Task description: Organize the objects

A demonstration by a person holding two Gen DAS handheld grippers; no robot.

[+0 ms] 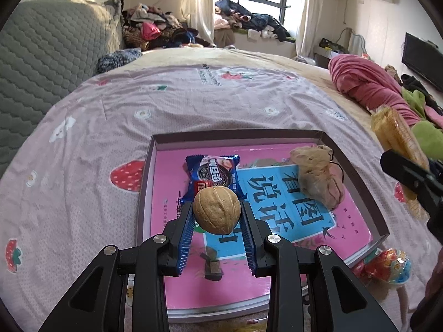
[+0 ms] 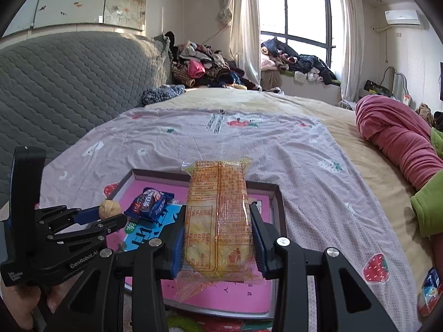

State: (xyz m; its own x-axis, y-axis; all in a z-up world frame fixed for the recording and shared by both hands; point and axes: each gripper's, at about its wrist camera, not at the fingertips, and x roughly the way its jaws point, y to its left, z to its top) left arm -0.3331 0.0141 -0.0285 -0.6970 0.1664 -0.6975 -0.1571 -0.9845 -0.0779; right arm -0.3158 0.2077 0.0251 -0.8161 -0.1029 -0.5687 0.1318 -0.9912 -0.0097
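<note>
My left gripper [image 1: 216, 210] is shut on a walnut [image 1: 216, 209] and holds it above the pink box tray [image 1: 357, 178] on the bed. In the tray lie a blue Oreo packet [image 1: 212, 172] and a crumpled brownish plastic bag [image 1: 318, 175]. My right gripper [image 2: 218, 221] is shut on a yellow cake packet [image 2: 218, 218], held upright over the tray [image 2: 279, 210]. The left gripper [image 2: 106, 215] with the walnut [image 2: 110, 208] shows at the left of the right wrist view, next to the Oreo packet [image 2: 151, 203]. The right gripper's body and the yellow packet [image 1: 396, 138] show at the right edge of the left wrist view.
The tray rests on a lilac strawberry-print sheet [image 1: 171, 105]. A colourful wrapped candy toy [image 1: 387, 265] lies beside the tray's near right corner. A rolled pink blanket [image 1: 368, 85] and green fabric [image 2: 429, 210] lie at the right. A grey quilted headboard [image 1: 41, 55] stands at the left.
</note>
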